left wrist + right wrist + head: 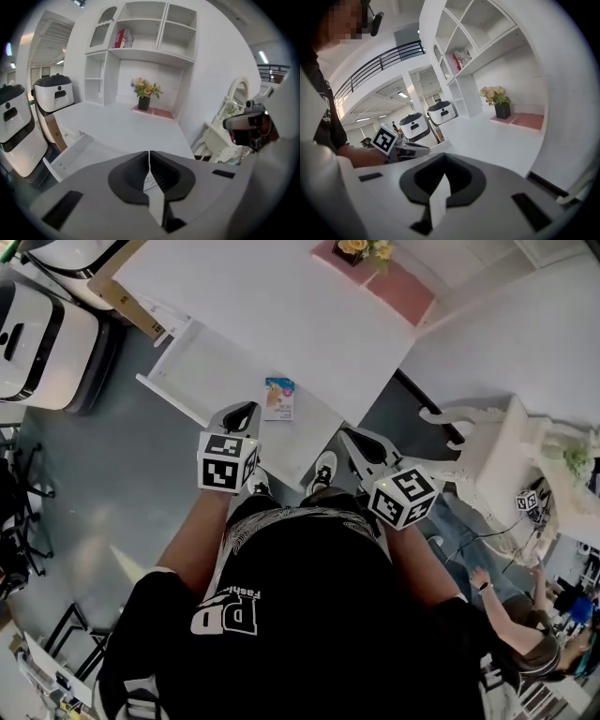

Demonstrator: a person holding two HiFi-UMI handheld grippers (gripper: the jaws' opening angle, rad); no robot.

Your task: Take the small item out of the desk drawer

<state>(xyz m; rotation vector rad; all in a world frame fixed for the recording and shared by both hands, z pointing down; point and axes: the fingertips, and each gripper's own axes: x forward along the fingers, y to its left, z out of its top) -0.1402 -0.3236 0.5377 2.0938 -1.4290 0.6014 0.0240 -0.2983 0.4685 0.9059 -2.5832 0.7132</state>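
left gripper [149, 155]: clenched. The two dark pads meet along a thin seam with nothing caught between them.
right gripper [443, 158]: closed in the same way, pads together at the tip, and empty.
left gripper's place: in the head view its tip hangs over the open drawer [197, 371], just left of the small packet. From above it cannot be told whether the tip touches the packet.
right gripper's place: its tip is over the drawer's right front corner, apart from the packet and nearer the person.
small packet [279, 397]: it lies flat in the drawer, close under the desk's front edge and in the drawer's right half. It has blue and pink print.
drawer: white and pulled well out from the front edge of the desk [262, 306], toward the person's feet.
desk top: white and bare at the front. A vase of flowers [146, 91] stands on a pink mat [154, 113] at the far right corner.
shelf unit [140, 51]: white, rising from the desk's back edge, with a red book [120, 38] in an upper compartment.
beside the desk: white machines [42, 343] stand off its left end and an ornate white chair [487, 451] off its right.
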